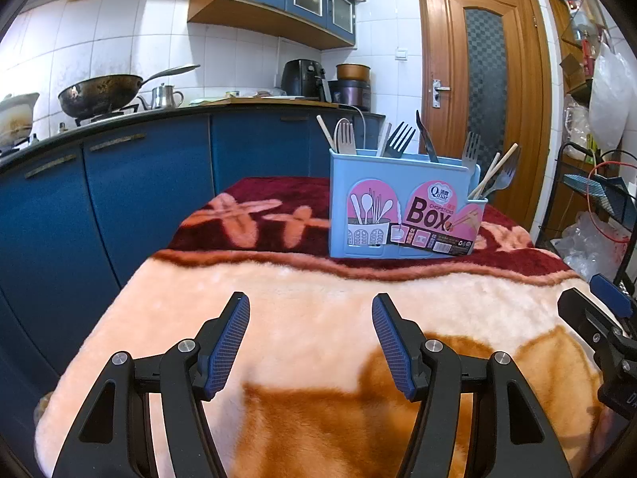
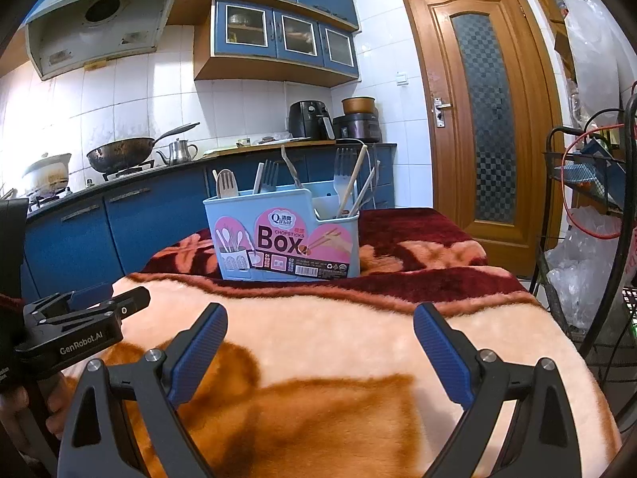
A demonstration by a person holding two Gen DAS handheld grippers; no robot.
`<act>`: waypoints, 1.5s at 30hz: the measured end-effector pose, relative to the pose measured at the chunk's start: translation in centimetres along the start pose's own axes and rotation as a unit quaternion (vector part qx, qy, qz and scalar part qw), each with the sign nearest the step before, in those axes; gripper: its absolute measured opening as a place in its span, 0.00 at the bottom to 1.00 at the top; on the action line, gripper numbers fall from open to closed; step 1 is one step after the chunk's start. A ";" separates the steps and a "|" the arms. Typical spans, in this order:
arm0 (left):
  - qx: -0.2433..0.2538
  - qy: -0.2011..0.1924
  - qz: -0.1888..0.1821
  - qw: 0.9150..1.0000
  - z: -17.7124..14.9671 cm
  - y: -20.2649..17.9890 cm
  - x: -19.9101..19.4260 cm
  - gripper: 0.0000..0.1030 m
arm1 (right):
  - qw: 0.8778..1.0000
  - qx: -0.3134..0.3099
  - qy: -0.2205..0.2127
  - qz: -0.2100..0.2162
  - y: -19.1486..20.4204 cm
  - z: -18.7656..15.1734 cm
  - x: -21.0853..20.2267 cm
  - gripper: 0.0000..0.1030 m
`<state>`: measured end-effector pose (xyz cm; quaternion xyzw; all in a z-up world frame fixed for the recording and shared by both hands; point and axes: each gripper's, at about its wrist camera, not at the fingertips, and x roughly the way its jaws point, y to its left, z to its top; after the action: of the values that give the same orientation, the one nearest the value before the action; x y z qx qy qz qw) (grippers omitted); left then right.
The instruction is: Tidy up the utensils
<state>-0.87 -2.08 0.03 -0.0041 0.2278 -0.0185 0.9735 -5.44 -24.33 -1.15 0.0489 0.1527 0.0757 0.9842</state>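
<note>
**Utensil box loaded, both grippers idle and empty**

Your left gripper [image 1: 310, 306] sits low over the near end of the bench [image 1: 318, 298] with its fingers [image 1: 229, 342] released; nothing lies between the blue ribbed pads. Your right gripper [image 2: 320, 318] is in the same condition: fingers [image 2: 199, 354] spread, nothing held. Both point slightly down towards the far end of the bench, and each shows at the edge of the other's view, so you are holding them side by side, well short of the work.

The task's thing, the pale blue plastic utensil box [image 1: 402, 207], stands upright at the far end, on the dark red border of the blanket [image 1: 278, 318]. The blanket is a deep plush fleece, cream and orange near you; expect a soft, uneven footing under the box.

The box is rigid, with a tall rear section and a lower front pocket on its right. A wooden spork [image 1: 345, 135] and flat wooden sticks stand at the left, dark forks [image 1: 400, 137] and a black-handled piece in the middle, and a metal fork with wooden chopsticks [image 1: 493, 171] towards the low pocket. All stand handle-down, heads up, which keeps them sorted and reachable.

No loose utensil shows on the blanket. In my judgement the sorting is finished or close to it, and your grippers are parked clear
</note>
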 end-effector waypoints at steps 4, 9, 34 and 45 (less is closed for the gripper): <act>0.000 -0.002 0.000 1.000 0.0 0.0 -0.1 0.64 | 1.000 0.000 0.000 0.000 0.1 0.0 0.0 0.94; -0.001 -0.001 0.000 1.000 0.0 0.0 -0.1 0.64 | 1.000 0.000 0.000 0.000 0.1 0.0 0.0 0.94; -0.002 -0.003 -0.001 1.000 0.0 -0.1 -0.1 0.64 | 1.000 -0.002 0.001 0.000 -0.1 0.0 0.0 0.94; -0.005 -0.002 -0.002 1.000 0.1 -0.1 -0.1 0.64 | 1.000 -0.003 0.000 0.000 -0.3 0.1 -0.1 0.94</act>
<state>-0.88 -2.15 0.13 -0.0098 0.2257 -0.0197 0.9740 -5.43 -24.59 -1.09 0.0458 0.1520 0.0765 0.9844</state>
